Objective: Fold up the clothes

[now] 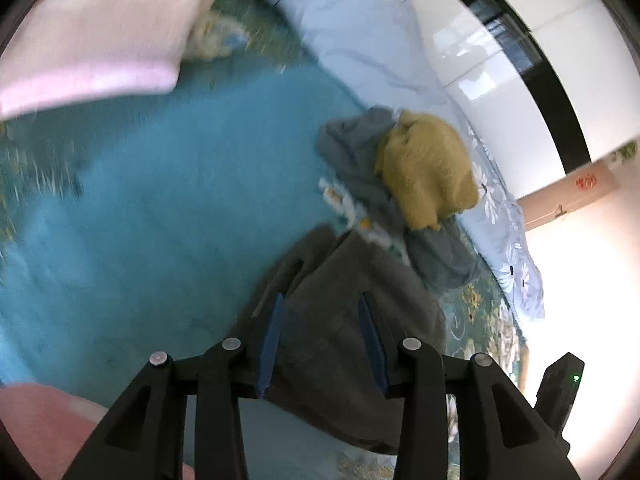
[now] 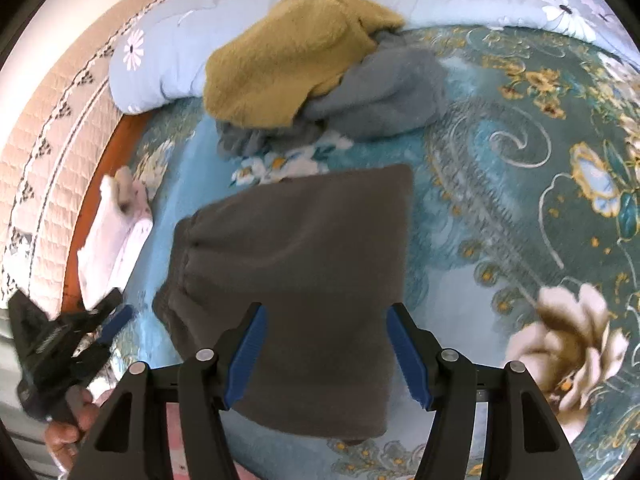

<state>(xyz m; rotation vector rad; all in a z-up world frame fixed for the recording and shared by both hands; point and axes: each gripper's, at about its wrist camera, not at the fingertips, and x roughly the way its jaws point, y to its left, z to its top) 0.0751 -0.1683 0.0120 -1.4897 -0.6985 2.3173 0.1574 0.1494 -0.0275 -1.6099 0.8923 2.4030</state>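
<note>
A dark grey garment point(image 2: 304, 280) lies folded flat on the teal floral bedspread point(image 2: 500, 208); it also shows in the left wrist view point(image 1: 344, 344). My right gripper point(image 2: 325, 312) is open above its near half, empty. My left gripper point(image 1: 323, 300) is open over the same garment, empty; it shows at the lower left of the right wrist view point(image 2: 104, 320). Behind lie a crumpled yellow garment point(image 2: 288, 60) on a blue-grey one point(image 2: 384, 92), also seen in the left wrist view point(image 1: 428, 168).
A folded pink-white stack point(image 1: 92, 40) sits at the far left of the bed, also in the right wrist view point(image 2: 112, 236). A light blue floral quilt point(image 2: 168, 52) lines the far side. A wooden bed edge point(image 2: 100, 184) and a quilted headboard point(image 2: 44, 136) are at left.
</note>
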